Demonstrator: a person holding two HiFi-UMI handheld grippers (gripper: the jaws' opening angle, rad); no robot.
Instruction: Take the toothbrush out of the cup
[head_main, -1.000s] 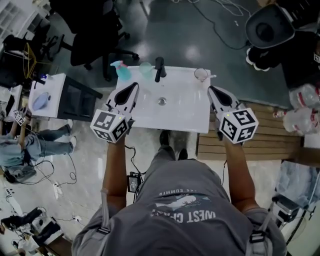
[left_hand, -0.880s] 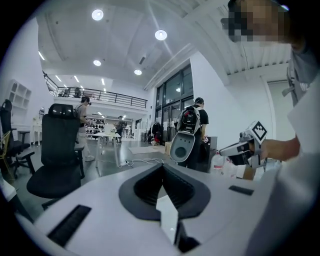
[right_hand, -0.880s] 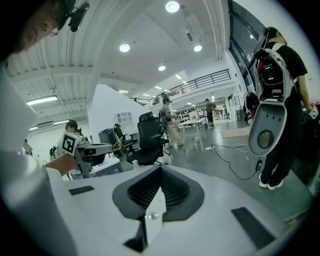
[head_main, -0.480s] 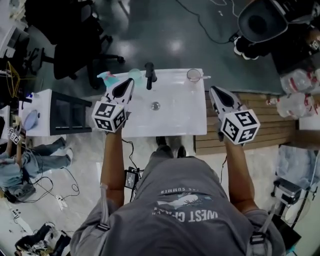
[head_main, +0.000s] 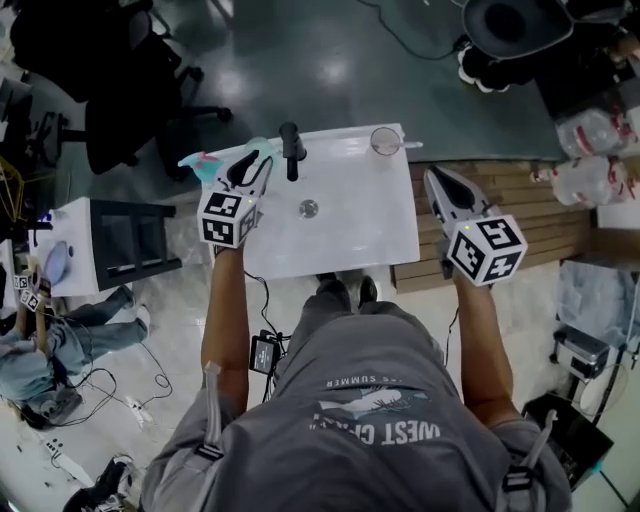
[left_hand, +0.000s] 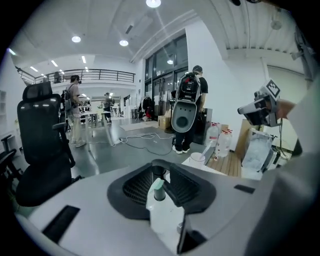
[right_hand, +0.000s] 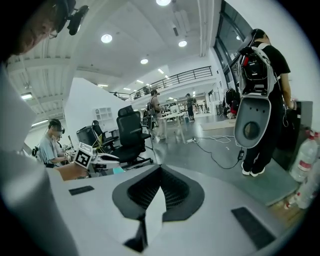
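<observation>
Setup is a small white sink top (head_main: 350, 240) with a black faucet (head_main: 290, 150) at the back edge and a drain (head_main: 308, 208) in the middle. It sits on a glossy dark grey floor in a big open workspace. There's an office chair (head_main: 110, 110) off to the left, wooden decking (head_main: 540, 215) to the right with water bottles (head_main: 590, 150) on it, and cables and a few people standing further back.

The toothbrush (head_main: 409, 146) is in the clear cup (head_main: 385, 141), at the sink top's far right corner. It's ahead and well to the right of the left jaws, and ahead and a bit left of the right jaws. Its long axis is tilted, with the free end leaning out over the rim to the right.

Both forearms are stretched forward. The left gripper (head_main: 258, 162) is over the sink's left side, pointing at the back edge just left of the faucet. Its jaws are opening with a clear gap and nothing is gripped. The faucet and something teal show through the gap, beyond the tips. The right gripper (head_main: 432, 177) hangs just off the sink's right edge over the decking, pointing forward. Its jaws are closed together on nothing and well apart from the cup.
</observation>
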